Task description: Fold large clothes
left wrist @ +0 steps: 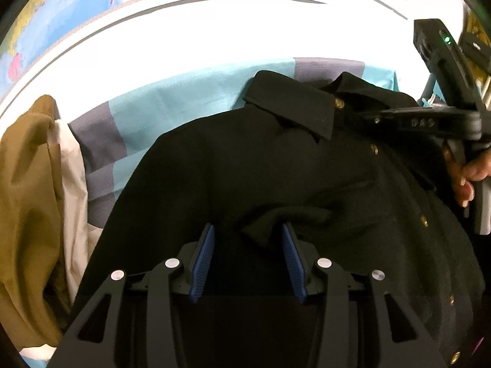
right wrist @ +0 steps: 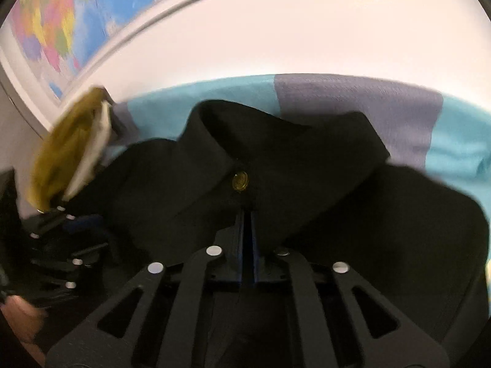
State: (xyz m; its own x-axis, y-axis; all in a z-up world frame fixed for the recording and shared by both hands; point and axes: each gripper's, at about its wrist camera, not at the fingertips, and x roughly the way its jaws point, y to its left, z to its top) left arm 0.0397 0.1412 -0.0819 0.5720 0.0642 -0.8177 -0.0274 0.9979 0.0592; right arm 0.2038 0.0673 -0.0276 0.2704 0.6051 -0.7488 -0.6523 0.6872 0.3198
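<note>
1. Black coat (left wrist: 276, 165) lies front-up on the striped cloth (left wrist: 172, 98), collar (right wrist: 276, 141) toward the far edge.
2. Left gripper (left wrist: 248, 263): jaws half open, over the coat, gripping nothing.
3. Right gripper (right wrist: 248, 239): jaws nearly shut; cannot tell if they pinch fabric below the collar button (right wrist: 240, 181).
4. Advice: grab one layer at a shoulder seam, keep fabric taut, fold straight.
5. Count: one coat, six brass buttons visible, one tan garment (left wrist: 27, 202) at the left edge.

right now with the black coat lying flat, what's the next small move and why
Probably close the left gripper on the raised fold of the black coat between its open pads. The right gripper, nearly closed, sits below the top gold button.
</note>
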